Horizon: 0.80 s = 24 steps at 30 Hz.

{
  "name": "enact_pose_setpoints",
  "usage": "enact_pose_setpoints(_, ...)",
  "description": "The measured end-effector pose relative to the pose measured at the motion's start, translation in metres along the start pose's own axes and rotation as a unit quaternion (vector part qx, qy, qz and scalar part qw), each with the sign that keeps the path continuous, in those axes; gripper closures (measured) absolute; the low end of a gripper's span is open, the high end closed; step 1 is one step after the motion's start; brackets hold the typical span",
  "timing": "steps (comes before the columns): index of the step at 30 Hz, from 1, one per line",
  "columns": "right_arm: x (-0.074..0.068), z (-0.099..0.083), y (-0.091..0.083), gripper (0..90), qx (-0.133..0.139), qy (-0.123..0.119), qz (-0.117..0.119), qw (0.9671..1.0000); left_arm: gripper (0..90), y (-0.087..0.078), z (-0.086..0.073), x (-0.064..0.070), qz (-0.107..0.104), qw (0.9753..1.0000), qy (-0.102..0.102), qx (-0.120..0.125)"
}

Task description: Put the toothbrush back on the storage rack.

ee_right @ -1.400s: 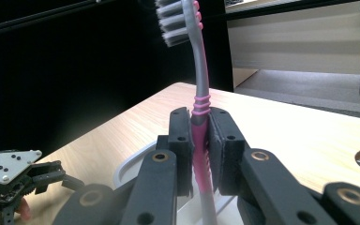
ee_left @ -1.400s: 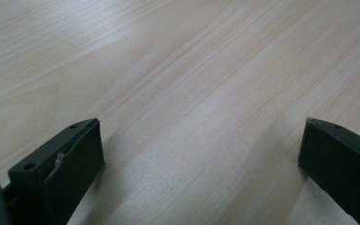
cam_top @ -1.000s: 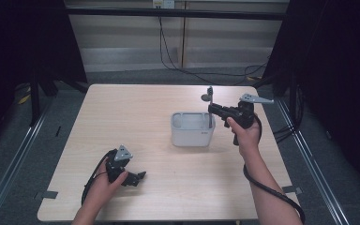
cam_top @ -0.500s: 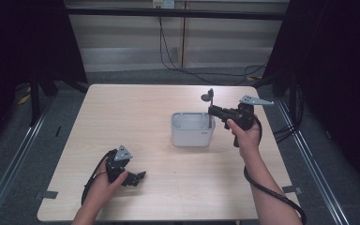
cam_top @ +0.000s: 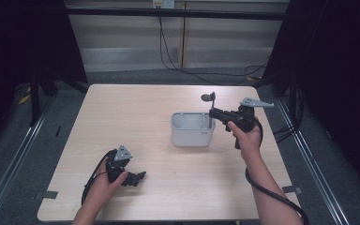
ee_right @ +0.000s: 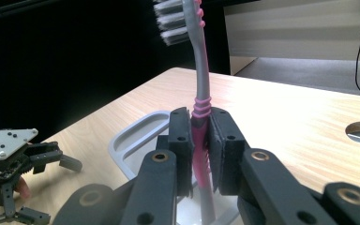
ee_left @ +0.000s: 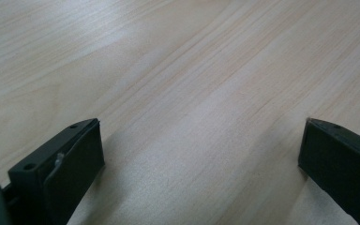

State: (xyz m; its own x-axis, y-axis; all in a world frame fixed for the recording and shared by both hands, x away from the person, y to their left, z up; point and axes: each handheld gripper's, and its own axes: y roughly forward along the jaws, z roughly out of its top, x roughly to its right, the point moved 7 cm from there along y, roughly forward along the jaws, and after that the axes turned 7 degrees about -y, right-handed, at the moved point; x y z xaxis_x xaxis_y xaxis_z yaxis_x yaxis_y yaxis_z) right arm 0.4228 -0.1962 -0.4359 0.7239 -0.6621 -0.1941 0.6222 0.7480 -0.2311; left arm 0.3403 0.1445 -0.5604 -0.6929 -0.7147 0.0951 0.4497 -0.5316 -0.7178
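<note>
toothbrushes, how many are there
1. The toothbrush stands upright, head up, clamped in the right claw over the grey bin near mid-table. The bin's inside isn't fully visible, so another could be hidden there.

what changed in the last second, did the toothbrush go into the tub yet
Nothing visibly changed. The right gripper stays shut on the toothbrush, held upright over the grey tub, its lower end just inside the rim, bristles up. The left gripper remains open, resting on the table near the front left corner.
</note>
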Motion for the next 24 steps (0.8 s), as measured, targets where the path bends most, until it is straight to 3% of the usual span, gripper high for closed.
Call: enact_pose_setpoints(24,-0.0002,-0.0088,0.0002,80.3,-0.012,-0.006,-0.001,0.9999,0.0,0.0,0.0,0.0,0.0,1.0,0.0,0.0)
